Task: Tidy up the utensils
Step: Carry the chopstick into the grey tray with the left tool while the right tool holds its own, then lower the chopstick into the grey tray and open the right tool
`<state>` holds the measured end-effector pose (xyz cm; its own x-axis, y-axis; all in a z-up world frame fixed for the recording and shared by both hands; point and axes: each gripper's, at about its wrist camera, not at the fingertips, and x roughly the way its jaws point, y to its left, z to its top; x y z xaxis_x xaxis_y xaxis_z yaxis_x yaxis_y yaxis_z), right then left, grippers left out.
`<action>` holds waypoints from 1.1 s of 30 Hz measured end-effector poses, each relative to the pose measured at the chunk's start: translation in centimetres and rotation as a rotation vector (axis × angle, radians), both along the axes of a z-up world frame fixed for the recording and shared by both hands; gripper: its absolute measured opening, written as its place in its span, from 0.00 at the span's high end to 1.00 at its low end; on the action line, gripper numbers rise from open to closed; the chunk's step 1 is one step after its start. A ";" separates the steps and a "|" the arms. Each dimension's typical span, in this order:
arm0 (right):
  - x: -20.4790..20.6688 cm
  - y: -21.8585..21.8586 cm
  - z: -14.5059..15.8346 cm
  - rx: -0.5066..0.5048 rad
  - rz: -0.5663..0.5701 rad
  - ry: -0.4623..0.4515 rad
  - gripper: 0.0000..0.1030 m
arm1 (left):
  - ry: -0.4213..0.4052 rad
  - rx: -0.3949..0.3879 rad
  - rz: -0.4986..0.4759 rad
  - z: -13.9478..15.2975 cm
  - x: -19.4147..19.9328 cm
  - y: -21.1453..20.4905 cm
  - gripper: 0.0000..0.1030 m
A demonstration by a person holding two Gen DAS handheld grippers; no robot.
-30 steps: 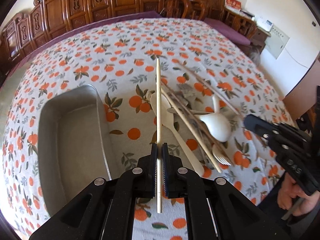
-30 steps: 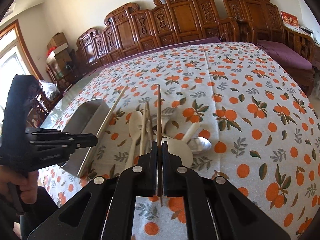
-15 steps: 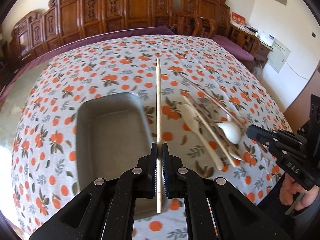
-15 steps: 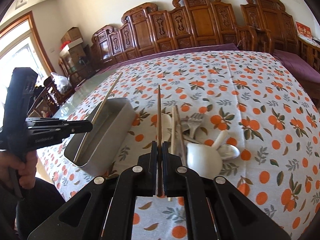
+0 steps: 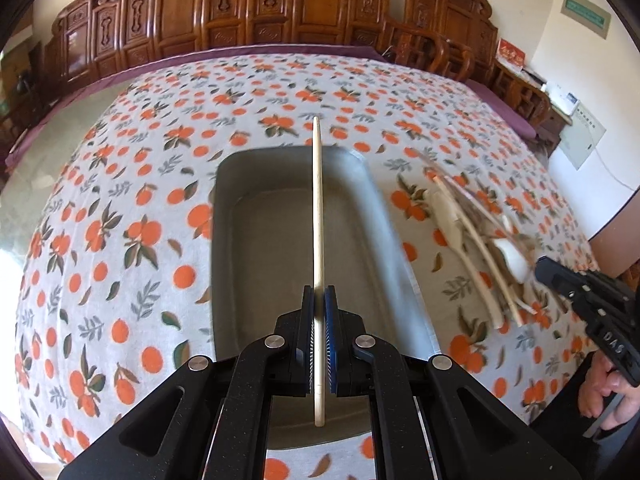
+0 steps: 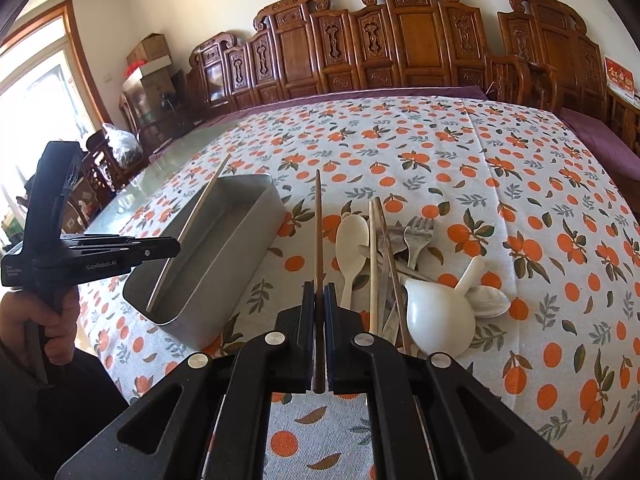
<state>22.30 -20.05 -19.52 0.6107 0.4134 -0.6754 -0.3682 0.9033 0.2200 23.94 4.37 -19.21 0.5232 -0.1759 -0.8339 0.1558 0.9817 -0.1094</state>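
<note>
My left gripper [image 5: 319,292] is shut on a pale wooden chopstick [image 5: 317,208] and holds it lengthwise over the grey metal tray [image 5: 256,248]. In the right wrist view that chopstick [image 6: 192,224] slants over the tray [image 6: 224,276]. My right gripper [image 6: 319,288] is shut on a dark brown chopstick [image 6: 318,224], above the cloth between the tray and a pile of utensils [image 6: 400,264]: white spoons, chopsticks, a metal fork, a white ladle. The pile [image 5: 476,240] is blurred in the left wrist view.
The table carries an orange-print cloth [image 6: 500,168]. Carved wooden chairs [image 6: 400,40] line the far side. The table's front edge is near both hands. A window [image 6: 36,92] and boxes stand at the left.
My left gripper has carried the pale chopstick leftward from over the pile to above the tray. My right gripper has lifted back a little with the dark chopstick.
</note>
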 end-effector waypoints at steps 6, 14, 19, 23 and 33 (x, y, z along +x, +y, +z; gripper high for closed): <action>-0.3 1.2 1.0 -0.058 -0.003 -0.014 0.94 | 0.035 -0.009 0.011 -1.1 0.1 1.1 0.96; -0.7 4.0 3.8 -0.107 0.020 -0.051 0.94 | 0.003 -0.040 -0.008 0.0 -0.2 1.3 0.93; -0.5 6.9 4.5 -0.106 0.050 -0.046 0.94 | -0.036 -0.049 0.002 1.2 -0.6 2.1 0.93; -0.3 9.1 4.1 -0.102 0.070 -0.025 0.94 | -0.066 -0.042 0.013 1.9 -1.0 3.1 0.93; 1.5 13.7 1.1 -0.127 0.089 0.069 0.94 | -0.091 -0.062 0.069 2.7 -0.8 5.8 0.93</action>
